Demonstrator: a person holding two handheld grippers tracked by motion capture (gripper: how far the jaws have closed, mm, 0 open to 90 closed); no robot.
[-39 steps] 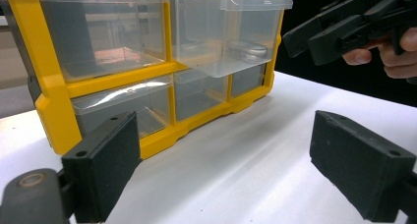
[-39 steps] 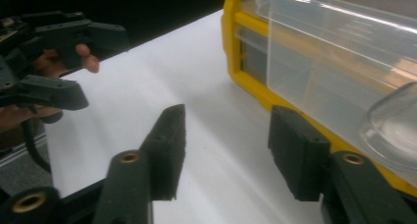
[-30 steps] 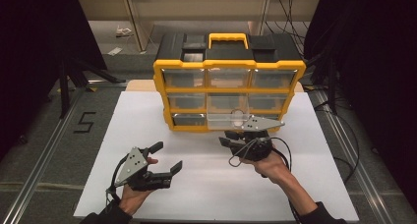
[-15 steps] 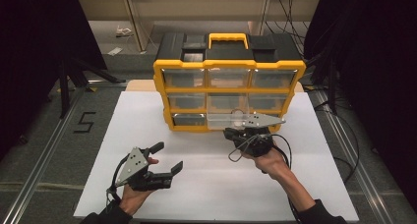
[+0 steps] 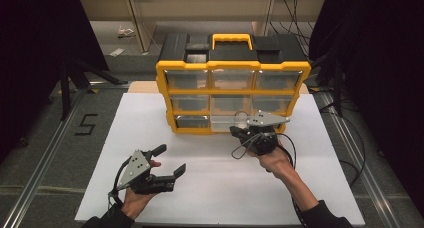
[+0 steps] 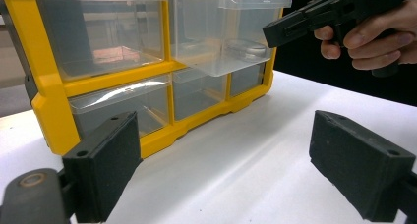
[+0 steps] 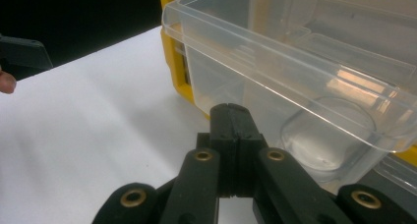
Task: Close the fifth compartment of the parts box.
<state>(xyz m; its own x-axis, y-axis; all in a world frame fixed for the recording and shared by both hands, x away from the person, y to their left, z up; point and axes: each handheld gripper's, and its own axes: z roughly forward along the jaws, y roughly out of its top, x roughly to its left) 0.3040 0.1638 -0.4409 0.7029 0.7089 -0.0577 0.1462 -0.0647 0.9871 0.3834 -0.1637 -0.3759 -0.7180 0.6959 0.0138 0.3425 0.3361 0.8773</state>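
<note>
Drawer is sliding farther out at six o'clock, right gripper fingers closed empty beneath its lip, left gripper gaping idle.

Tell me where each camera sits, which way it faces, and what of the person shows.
High view: above the person's side, looking forward and down on the white table; both forearms, left gripper, right gripper.
Left gripper view: on the open left gripper, facing the organizer; other hand.
Right gripper view: behind shut jaws, under the pulled-out drawer.
Shared: that drawer.
</note>
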